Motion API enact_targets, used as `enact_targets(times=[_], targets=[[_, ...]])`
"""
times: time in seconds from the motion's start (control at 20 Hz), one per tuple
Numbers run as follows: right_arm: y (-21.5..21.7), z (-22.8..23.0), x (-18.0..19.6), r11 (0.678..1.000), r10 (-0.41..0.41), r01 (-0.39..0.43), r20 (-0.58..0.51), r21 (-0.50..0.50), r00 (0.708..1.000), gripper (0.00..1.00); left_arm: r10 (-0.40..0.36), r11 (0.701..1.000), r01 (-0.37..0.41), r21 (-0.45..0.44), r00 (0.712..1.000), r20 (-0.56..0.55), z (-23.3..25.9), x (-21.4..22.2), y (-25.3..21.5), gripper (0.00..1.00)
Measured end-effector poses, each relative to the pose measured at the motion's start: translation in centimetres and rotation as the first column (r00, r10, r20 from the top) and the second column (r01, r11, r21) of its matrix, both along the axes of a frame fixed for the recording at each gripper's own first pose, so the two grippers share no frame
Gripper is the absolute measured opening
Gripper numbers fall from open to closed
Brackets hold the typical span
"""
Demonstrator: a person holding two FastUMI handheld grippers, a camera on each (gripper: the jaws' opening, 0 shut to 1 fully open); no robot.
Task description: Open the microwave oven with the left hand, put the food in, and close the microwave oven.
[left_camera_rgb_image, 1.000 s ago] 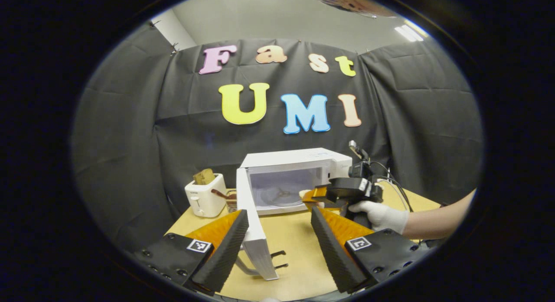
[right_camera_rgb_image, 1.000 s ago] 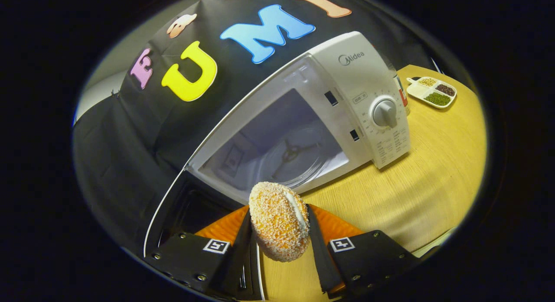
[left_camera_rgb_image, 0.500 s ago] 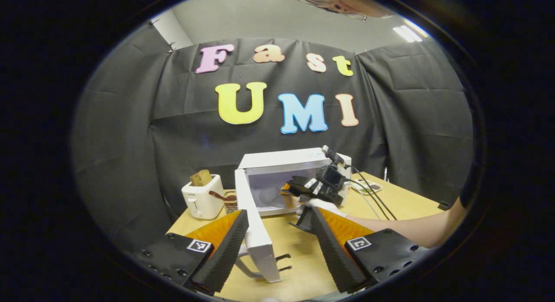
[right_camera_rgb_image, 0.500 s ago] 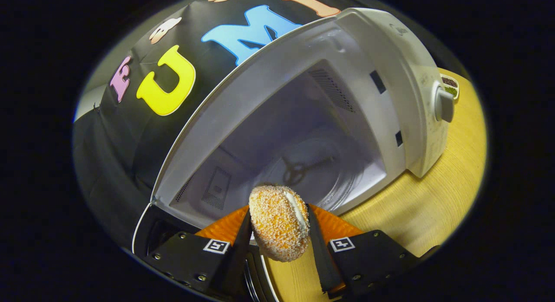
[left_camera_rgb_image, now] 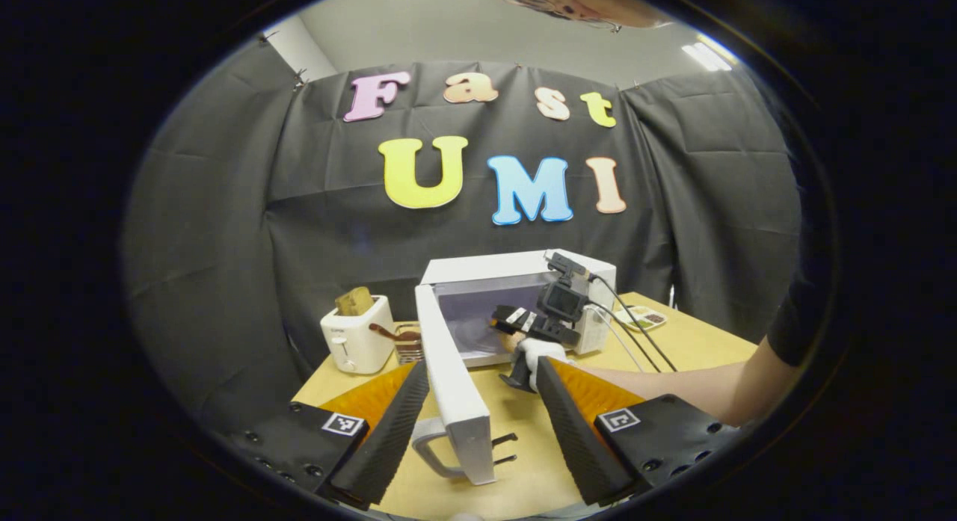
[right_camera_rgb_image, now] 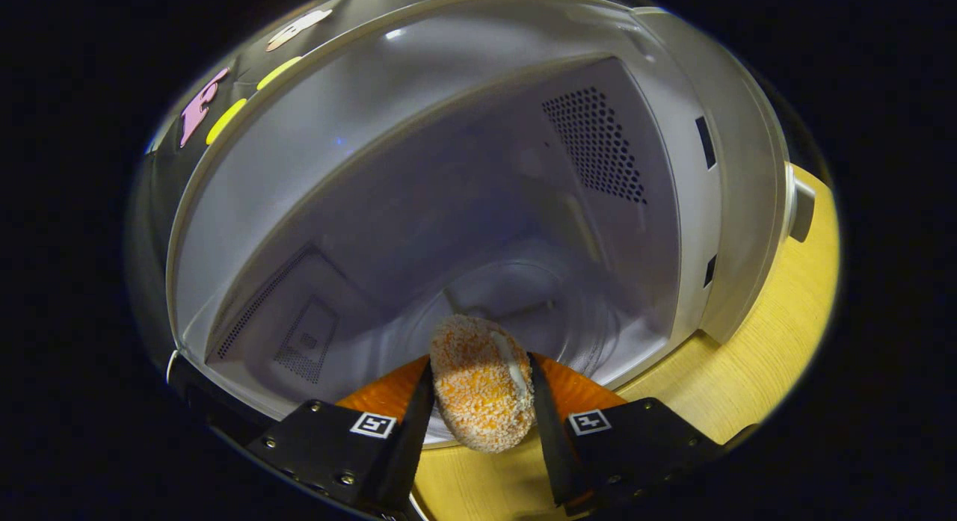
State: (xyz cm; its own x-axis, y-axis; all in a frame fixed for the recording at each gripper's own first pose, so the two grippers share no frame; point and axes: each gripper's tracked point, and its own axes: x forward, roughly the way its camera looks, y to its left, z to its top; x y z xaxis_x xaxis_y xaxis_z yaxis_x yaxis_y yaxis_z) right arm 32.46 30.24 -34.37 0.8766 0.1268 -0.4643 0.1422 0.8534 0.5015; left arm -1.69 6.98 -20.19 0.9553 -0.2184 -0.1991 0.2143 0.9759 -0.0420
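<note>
The white microwave (left_camera_rgb_image: 516, 270) stands at the back of the wooden table with its door (left_camera_rgb_image: 456, 386) swung wide open towards me. In the left gripper view my left gripper (left_camera_rgb_image: 475, 412) is open, its fingers either side of the door's edge without touching it. My right gripper (right_camera_rgb_image: 478, 390) is shut on a round, orange, crumb-coated food piece (right_camera_rgb_image: 478, 383), held at the mouth of the microwave cavity (right_camera_rgb_image: 463, 229) above the glass turntable (right_camera_rgb_image: 516, 297). From the left gripper view, the right gripper (left_camera_rgb_image: 516, 323) and its gloved hand (left_camera_rgb_image: 542, 350) reach into the opening.
A white toaster (left_camera_rgb_image: 357, 340) with a slice in it stands left of the microwave, a small basket (left_camera_rgb_image: 407, 341) beside it. A divided dish (left_camera_rgb_image: 639, 317) lies on the table (left_camera_rgb_image: 673, 341) right of the microwave. The door's handle (left_camera_rgb_image: 430, 450) sticks out low between my left fingers.
My right gripper has carried the food forward from in front of the microwave to the mouth of its cavity. The left gripper has barely moved and stays open by the door.
</note>
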Motion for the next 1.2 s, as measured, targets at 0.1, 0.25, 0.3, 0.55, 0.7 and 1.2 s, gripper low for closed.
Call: enact_targets(times=[0.1,0.25,0.3,0.55,0.7,1.2], targets=[[-0.1,-0.1,0.1,1.000,-0.005,0.005,-0.005,0.002,1.000,0.73,0.002,1.000,-0.002,-0.003,1.000,0.004,0.5,0.3,0.1,0.97],[-0.6,0.9,0.0,1.000,0.002,-0.002,0.002,-0.012,1.000,0.91,-0.001,1.000,0.001,0.010,1.000,0.022,0.9,0.5,-0.1,0.97],[-0.5,1.0,0.1,1.000,0.006,-0.006,0.011,-0.028,1.000,0.99,-0.002,1.000,0.001,0.016,1.000,0.024,0.9,0.4,-0.2,0.99],[-1.6,3.7,-3.3,0.989,0.090,-0.084,0.048,-0.120,0.995,0.98,0.006,1.000,-0.007,0.014,0.999,0.042,1.5,0.4,0.3,0.97],[-2.6,5.6,-7.4,0.971,0.181,-0.168,0.061,-0.169,0.982,0.98,0.016,1.000,-0.017,0.020,0.998,0.057,1.7,0.0,0.9,0.97],[-12.0,14.6,-19.2,0.920,0.252,-0.163,0.218,-0.358,0.943,0.98,0.218,0.974,-0.222,0.040,0.972,0.090,1.4,-0.7,9.1,0.99]])
